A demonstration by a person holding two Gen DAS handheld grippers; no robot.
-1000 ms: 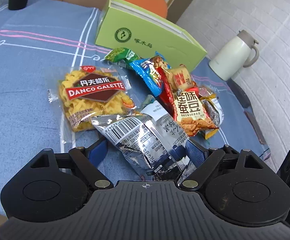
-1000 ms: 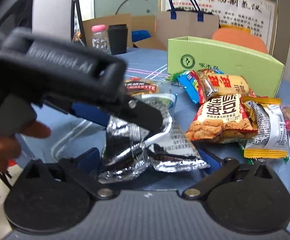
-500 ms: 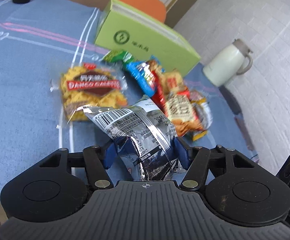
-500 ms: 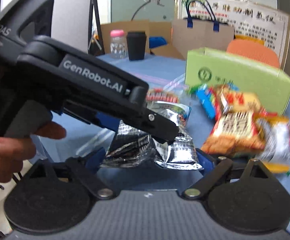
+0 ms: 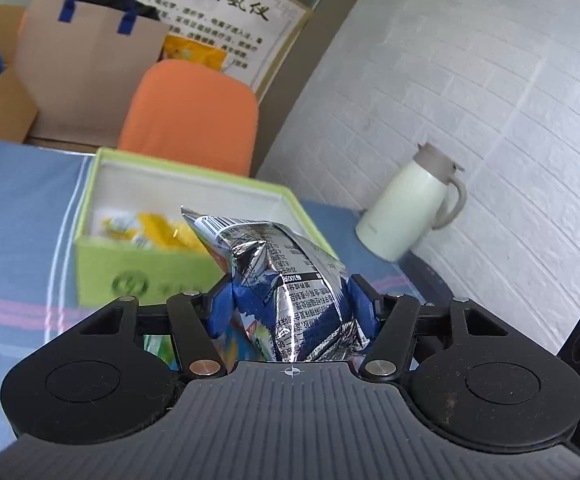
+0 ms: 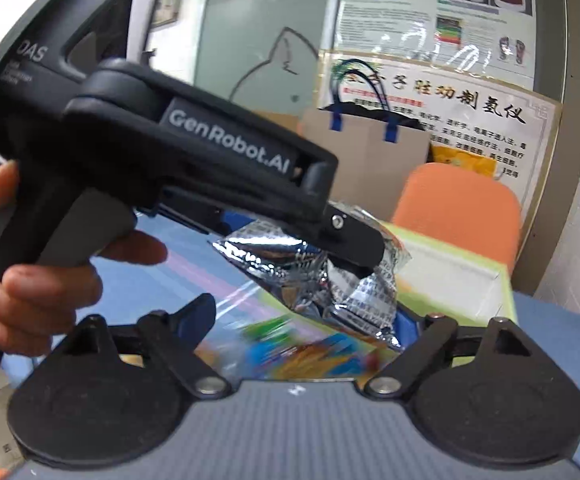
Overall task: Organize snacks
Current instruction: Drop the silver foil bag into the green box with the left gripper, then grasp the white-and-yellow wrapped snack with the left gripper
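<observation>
My left gripper (image 5: 290,300) is shut on a silver foil snack packet (image 5: 290,272) and holds it in the air in front of the open green box (image 5: 138,276). Yellow packets (image 5: 158,232) lie inside the box. In the right wrist view the left gripper (image 6: 353,248) with the silver packet (image 6: 329,276) hangs in front of the green box (image 6: 465,280). My right gripper (image 6: 305,316) is open and empty, low over the blurred pile of snack packets (image 6: 309,352).
The blue tablecloth (image 5: 14,216) covers the table. A cream thermos jug (image 5: 409,208) stands at the right by the white brick wall. An orange chair (image 5: 190,112) and a brown paper bag (image 5: 86,60) stand behind the box.
My left gripper closed on the silver packet, lifted it off the table and carried it up towards the green box. The right gripper rose too and stayed open.
</observation>
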